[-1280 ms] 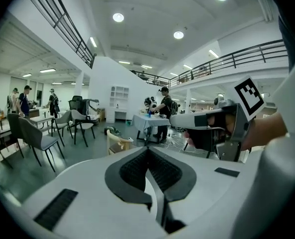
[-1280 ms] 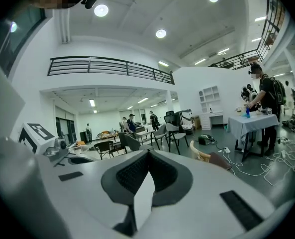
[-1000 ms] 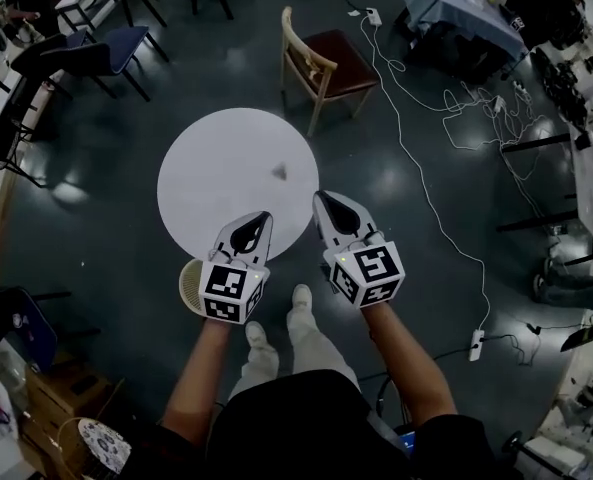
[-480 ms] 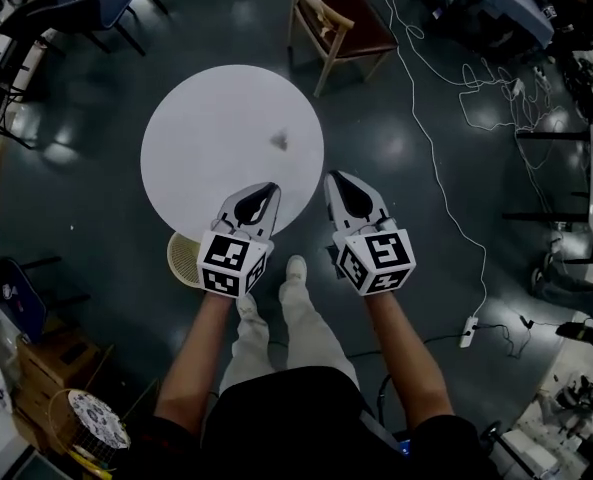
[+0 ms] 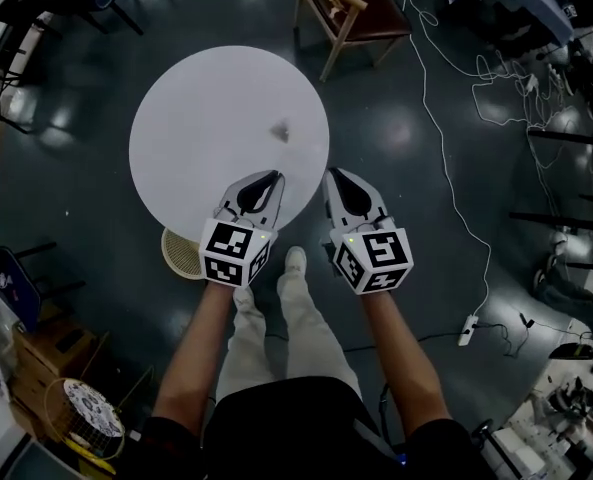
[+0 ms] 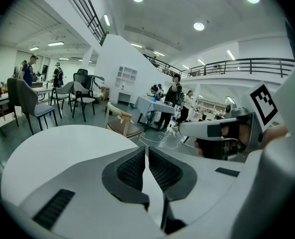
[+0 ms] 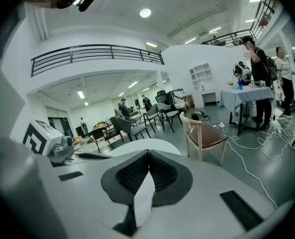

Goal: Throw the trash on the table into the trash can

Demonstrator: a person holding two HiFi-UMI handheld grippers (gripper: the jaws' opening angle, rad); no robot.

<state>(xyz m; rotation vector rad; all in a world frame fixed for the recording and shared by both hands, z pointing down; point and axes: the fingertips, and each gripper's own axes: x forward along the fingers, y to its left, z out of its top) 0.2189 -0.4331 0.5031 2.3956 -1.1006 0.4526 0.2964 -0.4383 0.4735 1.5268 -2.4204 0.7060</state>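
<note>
A small grey scrap of trash lies on the round white table, right of its middle. A beige mesh trash can stands on the floor under the table's near left edge. My left gripper hovers over the table's near edge, shut and empty; in the left gripper view its tips meet above the table. My right gripper hangs just off the table's near right edge, also shut with nothing in it. The scrap lies a short way beyond both tips.
A wooden chair with a dark seat stands beyond the table. White cables and a power strip run across the floor at the right. Boxes and a patterned basket sit at the lower left. The person's legs stand by the table.
Both grippers have sunk toward the table's near edge, side by side and still shut. The table and trash can now sit larger and nearer in the head view.
</note>
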